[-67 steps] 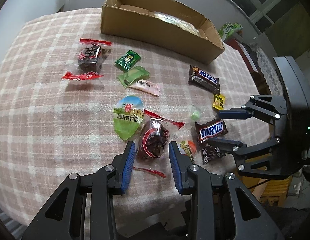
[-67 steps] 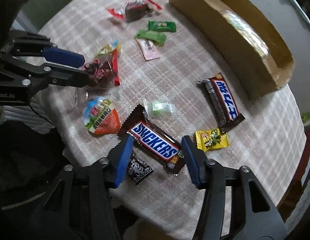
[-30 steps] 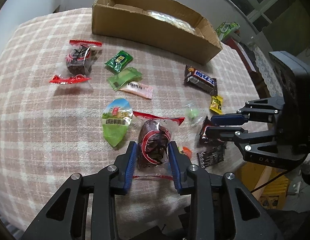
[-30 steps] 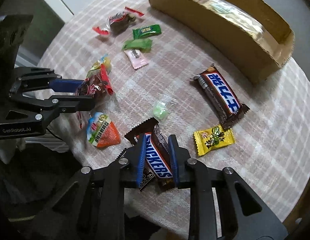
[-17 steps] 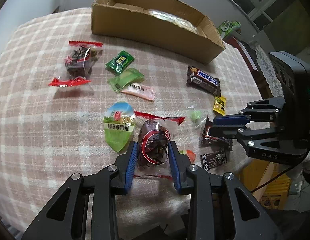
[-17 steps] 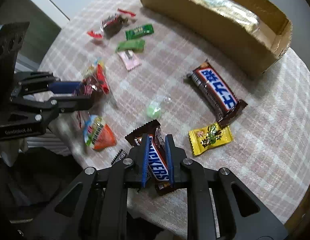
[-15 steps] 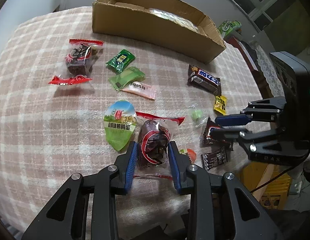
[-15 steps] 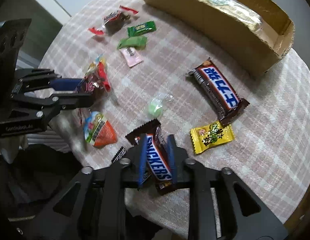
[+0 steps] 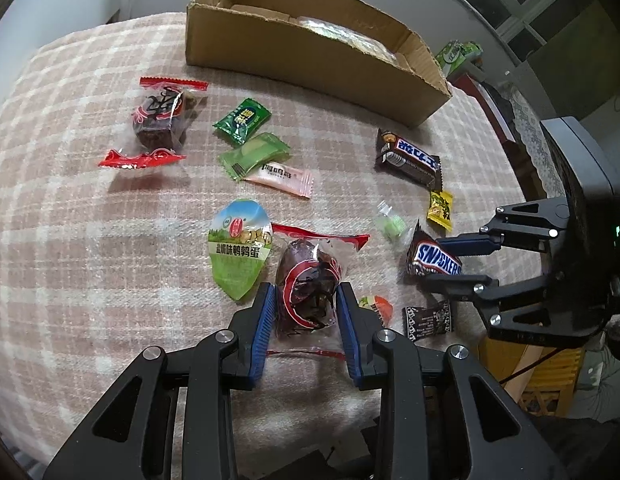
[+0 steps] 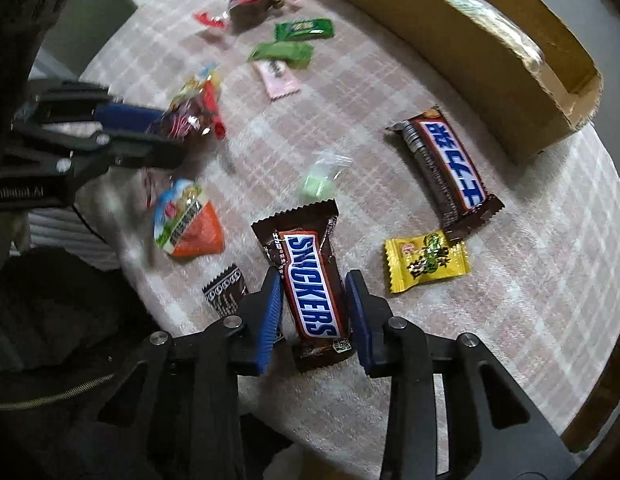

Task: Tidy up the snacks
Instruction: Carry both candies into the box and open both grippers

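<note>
Near the front of the checked tablecloth (image 9: 90, 240), my left gripper (image 9: 306, 292) is shut on a clear packet with red ends and a dark snack inside (image 9: 306, 272). The right wrist view shows that left gripper (image 10: 166, 136) at the left, still holding the packet (image 10: 186, 120). My right gripper (image 10: 314, 280) has a Snickers bar (image 10: 306, 240) lying label-up between its blue pads, which touch both long edges. In the left wrist view, this right gripper (image 9: 434, 262) holds the bar (image 9: 436, 256) at the right. An open cardboard box (image 9: 310, 56) with a clear bag inside stands at the back.
Loose on the cloth: a second dark packet (image 9: 160, 120), two green candies (image 9: 242, 120), a pink one (image 9: 280, 176), a green egg pack (image 9: 238, 252), another chocolate bar (image 10: 446, 168), a yellow candy (image 10: 426, 260), an orange pack (image 10: 190, 224) and a small black packet (image 10: 226, 292). The table's edge is close below both grippers.
The right jaws have widened. The Snickers bar, pinched on its edge before, now lies flat between the pads. The left gripper keeps its hold and has not moved.
</note>
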The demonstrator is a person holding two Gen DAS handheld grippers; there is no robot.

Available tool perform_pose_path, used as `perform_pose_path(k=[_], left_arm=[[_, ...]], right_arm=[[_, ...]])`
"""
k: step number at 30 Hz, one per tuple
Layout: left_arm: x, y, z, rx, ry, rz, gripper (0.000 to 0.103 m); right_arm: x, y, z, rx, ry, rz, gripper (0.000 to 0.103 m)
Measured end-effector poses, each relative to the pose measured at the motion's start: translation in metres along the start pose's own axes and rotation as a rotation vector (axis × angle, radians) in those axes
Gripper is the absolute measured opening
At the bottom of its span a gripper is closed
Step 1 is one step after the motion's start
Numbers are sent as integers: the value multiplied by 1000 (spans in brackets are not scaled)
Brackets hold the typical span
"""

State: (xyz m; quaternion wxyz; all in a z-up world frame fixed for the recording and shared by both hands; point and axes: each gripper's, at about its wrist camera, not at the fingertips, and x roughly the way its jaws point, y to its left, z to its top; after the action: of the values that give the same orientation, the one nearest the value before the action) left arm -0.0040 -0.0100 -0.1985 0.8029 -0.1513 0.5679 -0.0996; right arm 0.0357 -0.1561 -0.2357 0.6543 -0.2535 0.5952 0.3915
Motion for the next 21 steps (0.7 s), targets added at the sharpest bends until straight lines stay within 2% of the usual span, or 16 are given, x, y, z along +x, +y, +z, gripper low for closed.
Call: perform_pose_path(k=[11, 17, 21], left_arm=[[-28, -9, 17, 14, -61, -30, 30], [-44, -11, 41, 28, -117, -47, 30], [-55, -10, 61, 34, -158, -53, 30]], right_arm=[[-42, -26, 4, 114, -111, 42, 33], [-76, -45, 5, 168, -193, 33, 33], [-98, -61, 19, 219, -251, 32, 33]])
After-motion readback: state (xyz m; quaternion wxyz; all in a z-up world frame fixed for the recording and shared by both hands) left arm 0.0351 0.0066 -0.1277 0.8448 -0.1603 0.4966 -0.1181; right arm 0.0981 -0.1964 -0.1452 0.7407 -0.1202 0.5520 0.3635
